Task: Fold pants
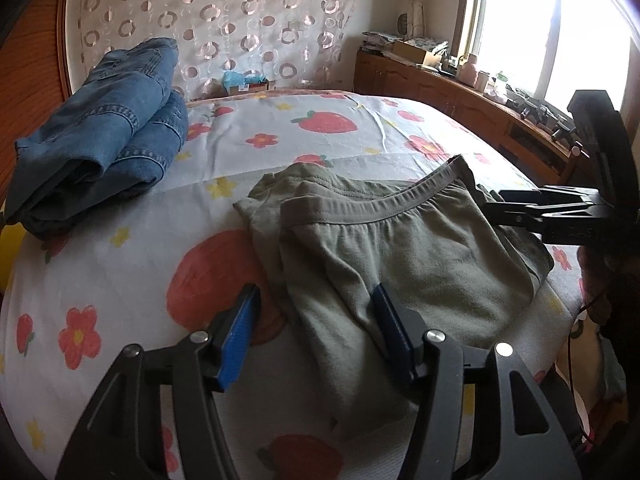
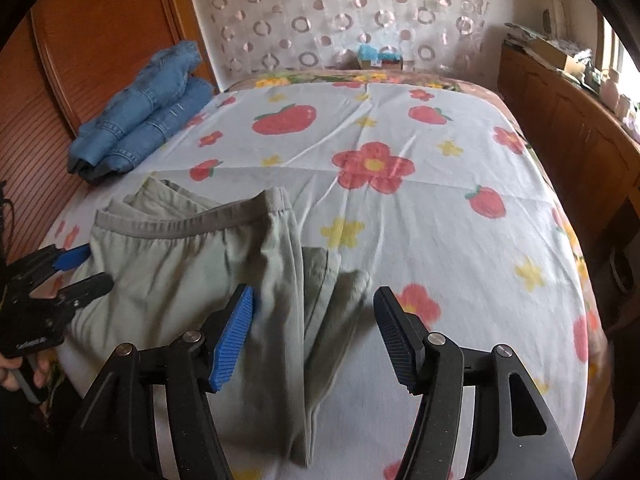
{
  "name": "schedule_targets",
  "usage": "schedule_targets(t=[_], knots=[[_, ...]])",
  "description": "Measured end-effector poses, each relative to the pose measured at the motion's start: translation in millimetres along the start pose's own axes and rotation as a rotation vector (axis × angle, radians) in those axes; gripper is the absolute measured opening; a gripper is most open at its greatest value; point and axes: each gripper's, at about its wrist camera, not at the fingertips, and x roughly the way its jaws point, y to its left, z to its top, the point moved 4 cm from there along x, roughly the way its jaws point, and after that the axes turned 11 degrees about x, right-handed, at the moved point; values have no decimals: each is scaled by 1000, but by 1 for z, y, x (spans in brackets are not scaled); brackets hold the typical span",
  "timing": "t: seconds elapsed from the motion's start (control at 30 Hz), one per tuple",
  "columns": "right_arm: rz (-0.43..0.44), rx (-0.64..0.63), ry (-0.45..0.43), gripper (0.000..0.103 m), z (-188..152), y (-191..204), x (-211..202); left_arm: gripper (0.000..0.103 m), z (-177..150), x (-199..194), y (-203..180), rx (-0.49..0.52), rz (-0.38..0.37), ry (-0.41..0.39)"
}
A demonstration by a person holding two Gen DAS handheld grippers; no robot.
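Note:
Olive-green pants [image 1: 400,248] [image 2: 180,272] lie folded on the bed, with the grey waistband on top toward the far side. My left gripper [image 1: 316,304] is open and straddles the pants' left edge, one blue pad over the sheet and the other over the cloth. It also shows at the left of the right wrist view as the left gripper [image 2: 98,268]. My right gripper [image 2: 316,300] is open above the pants' right folded edge, pressing nothing. In the left wrist view the right gripper [image 1: 496,208] reaches in from the right at the waistband corner.
Folded blue jeans [image 1: 108,128] [image 2: 140,120] lie at the far left of the strawberry-and-flower bedsheet [image 1: 320,148] [image 2: 440,200]. A wooden cabinet [image 1: 440,92] [image 2: 560,128] with clutter runs along the right under a bright window [image 1: 540,20]. A hand [image 2: 24,372] holds the left gripper.

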Motion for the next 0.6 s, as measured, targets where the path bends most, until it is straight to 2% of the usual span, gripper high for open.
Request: schedule_targets(t=[0.13, 0.27, 0.6], knots=[[-27, -31, -24, 65, -3, 3, 2, 59, 1, 0, 1, -3, -6, 11], [-13, -29, -30, 68, -3, 1, 2, 59, 7, -2, 7, -40, -39, 44], [-25, -44, -30, 72, -4, 6, 4, 59, 27, 0, 25, -46, 13, 33]])
